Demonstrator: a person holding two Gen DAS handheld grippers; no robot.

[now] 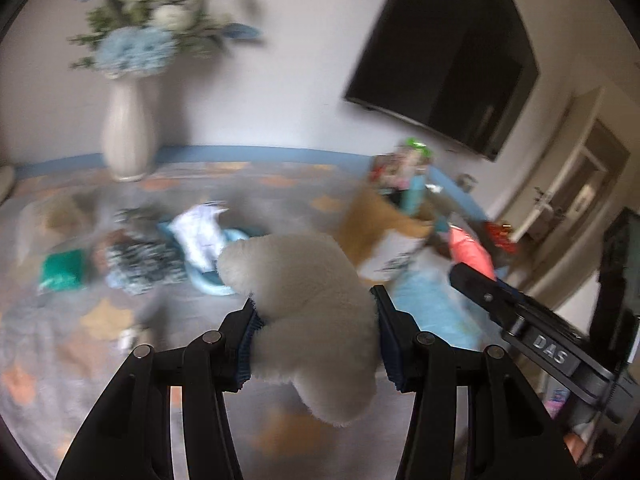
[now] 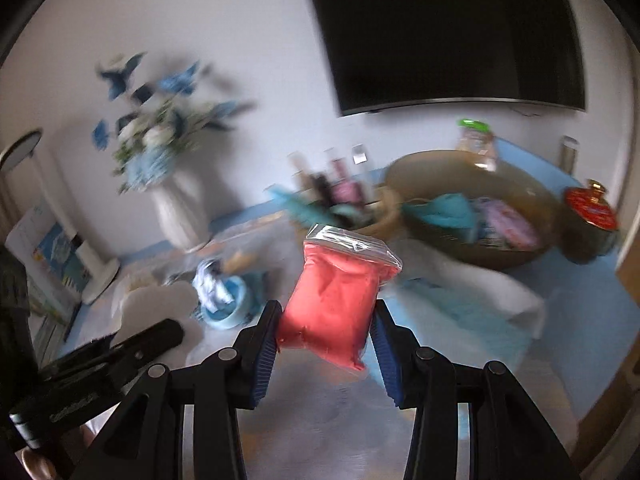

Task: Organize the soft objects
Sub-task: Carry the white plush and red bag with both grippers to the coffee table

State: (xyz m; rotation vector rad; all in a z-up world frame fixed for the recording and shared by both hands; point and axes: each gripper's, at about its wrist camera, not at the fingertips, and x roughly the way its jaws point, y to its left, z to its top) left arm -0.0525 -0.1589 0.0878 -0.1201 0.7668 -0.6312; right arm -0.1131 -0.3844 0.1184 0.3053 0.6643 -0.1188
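Left wrist view first: my left gripper (image 1: 316,320) has its jaws pinching a white fluffy plush piece (image 1: 304,304), blue pads pressed into it on both sides, and it hangs clear above the desk (image 1: 60,340), which wears a grey cloth with orange patches. Beyond it I see a loose heap of soft things: a green packet (image 1: 62,270), a dark patterned cloth (image 1: 144,264) and a white cloth (image 1: 200,236) lying on something pale blue. A pale vase (image 1: 128,132) of blue and white flowers stands at the back by the wall, a dark screen (image 1: 444,56) is mounted to the right, and a brown bag (image 1: 380,232) stuffed with items sits right of the heap. All of it is blurred.

Right wrist view: my right gripper (image 2: 326,332) has its jaws clamped on a clear zip bag of red filling (image 2: 336,300), held upright in the air, sealed edge on top. Behind it a wide brown basket (image 2: 472,184) holds teal and pink soft things, with a red-lidded jar (image 2: 590,208) just right of it. The left gripper (image 2: 132,344) shows at lower left, the white plush (image 2: 160,300) beyond it.
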